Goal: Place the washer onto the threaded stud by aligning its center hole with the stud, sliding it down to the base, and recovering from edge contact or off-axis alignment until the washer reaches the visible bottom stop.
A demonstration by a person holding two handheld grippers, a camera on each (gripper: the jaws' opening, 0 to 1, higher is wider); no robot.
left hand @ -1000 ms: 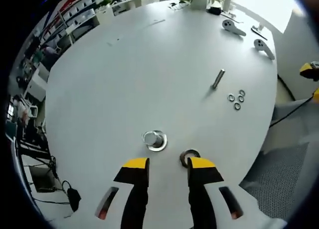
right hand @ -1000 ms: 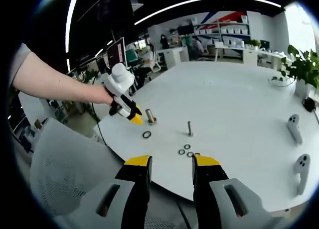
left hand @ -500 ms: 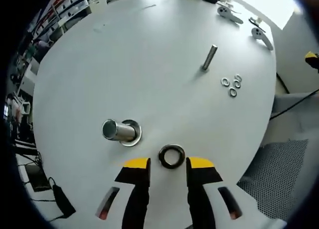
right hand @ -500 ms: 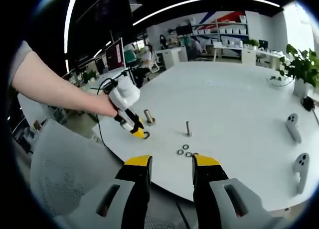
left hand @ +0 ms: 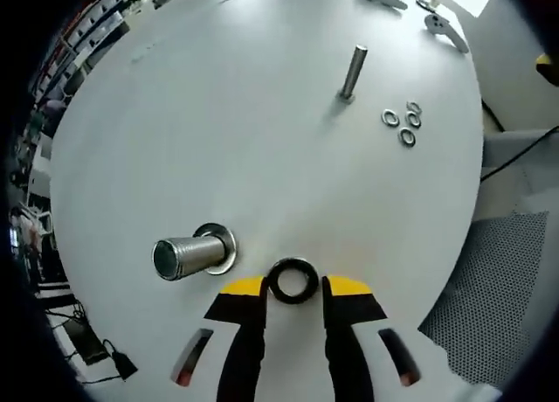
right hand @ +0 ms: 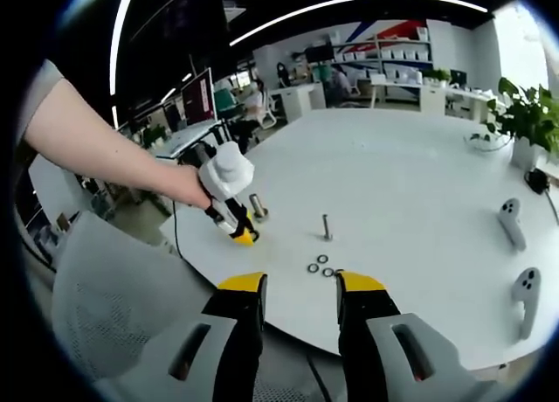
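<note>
Left gripper [left hand: 293, 290] open, jaws straddling dark washer [left hand: 293, 280] flat on white table [left hand: 262, 140], just beside short fat stud [left hand: 188, 255]. Right gripper [right hand: 297, 290] open, off table edge, holding nothing.

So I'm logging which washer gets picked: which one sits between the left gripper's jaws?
The dark washer, lying alone between the left gripper tips; the three small silvery washers cluster far off.
</note>
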